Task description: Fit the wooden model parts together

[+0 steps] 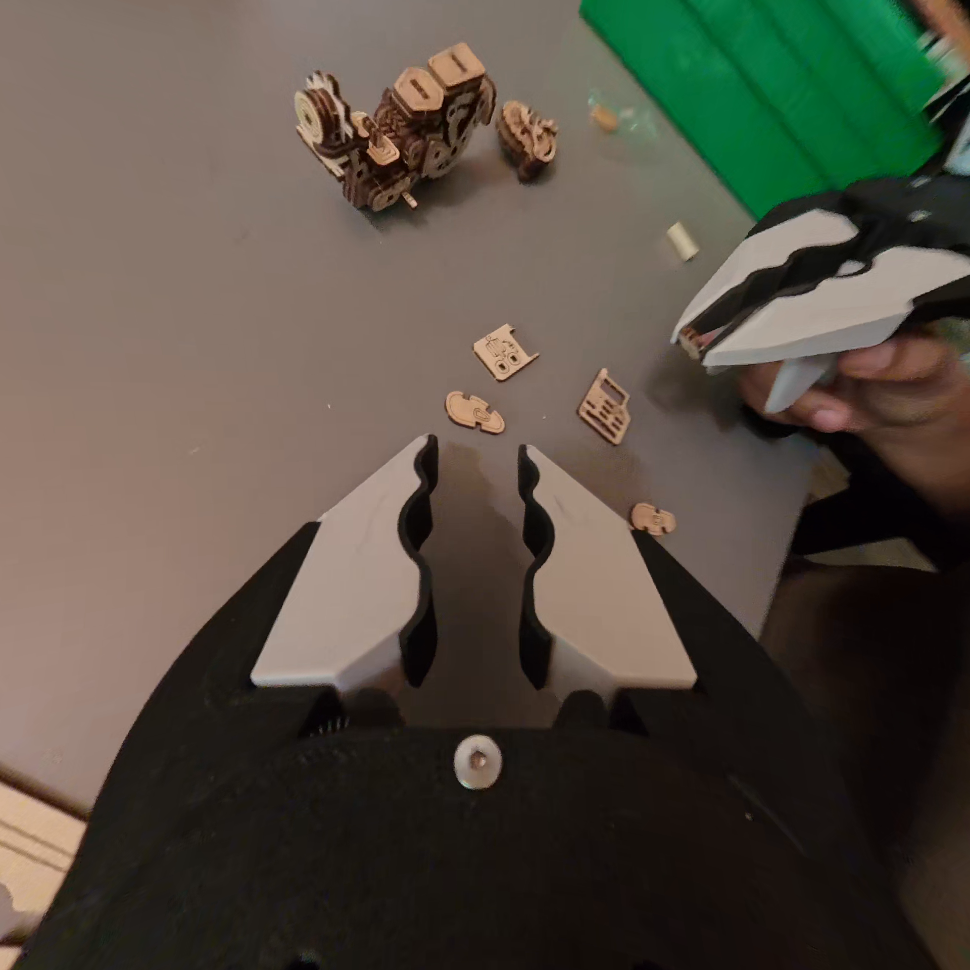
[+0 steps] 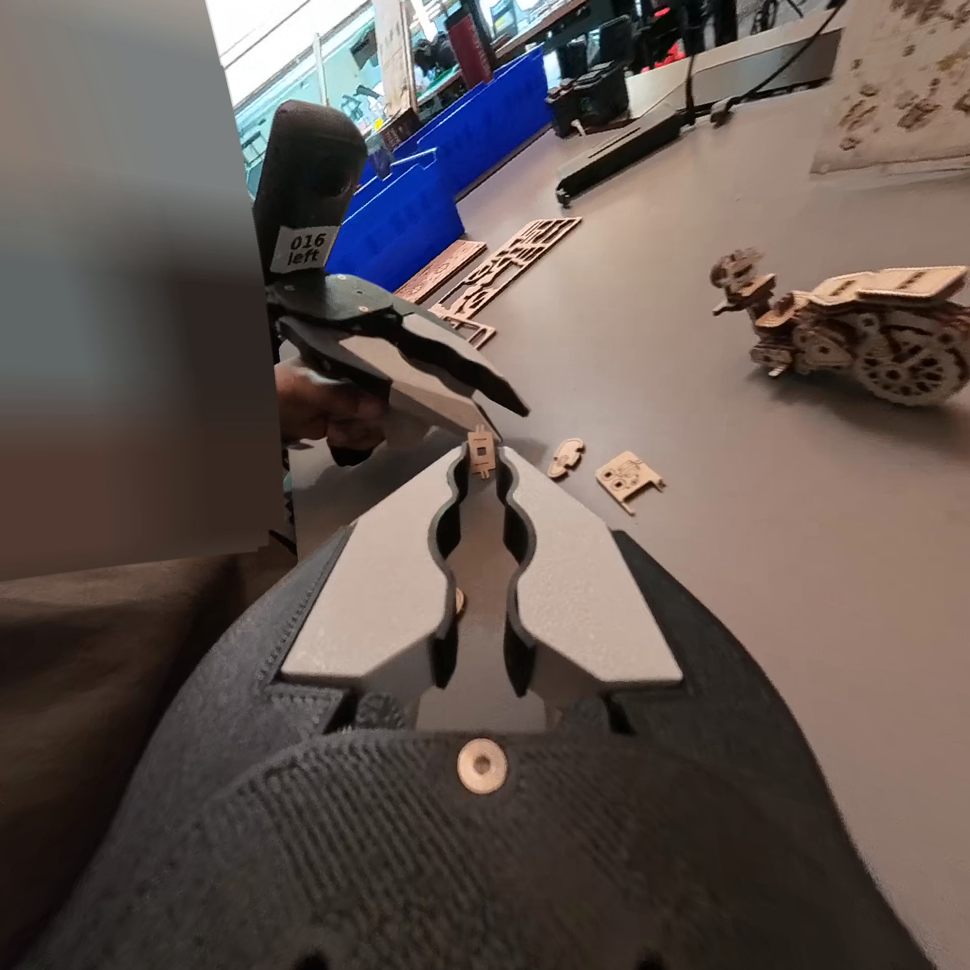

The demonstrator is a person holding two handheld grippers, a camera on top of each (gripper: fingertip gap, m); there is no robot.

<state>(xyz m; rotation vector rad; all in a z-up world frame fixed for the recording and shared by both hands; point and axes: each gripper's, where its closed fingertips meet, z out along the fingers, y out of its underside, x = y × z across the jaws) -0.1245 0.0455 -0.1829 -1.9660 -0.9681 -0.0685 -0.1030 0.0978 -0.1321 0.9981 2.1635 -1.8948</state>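
Observation:
My right gripper is shut on a small flat wooden piece, held upright above the grey table. It also shows at the right of the left wrist view, with the piece at its tips. My left gripper is open and empty, low over the table; in the right wrist view it sits just behind the held piece. Loose flat parts lie ahead of it: an oval, a notched square, a grid plate and a small oval. The built wooden motorcycle stands farther off.
A small wooden subassembly lies beside the motorcycle. A white cylinder and a green object lie to the right. Punched wooden sheets, blue bins, a black stand and a printed sheet are at the table's far side. About 8 cm separates my left fingertips from my right. It is some 7 cm from my left tips to the notched square. Seen from the right wrist view as well.

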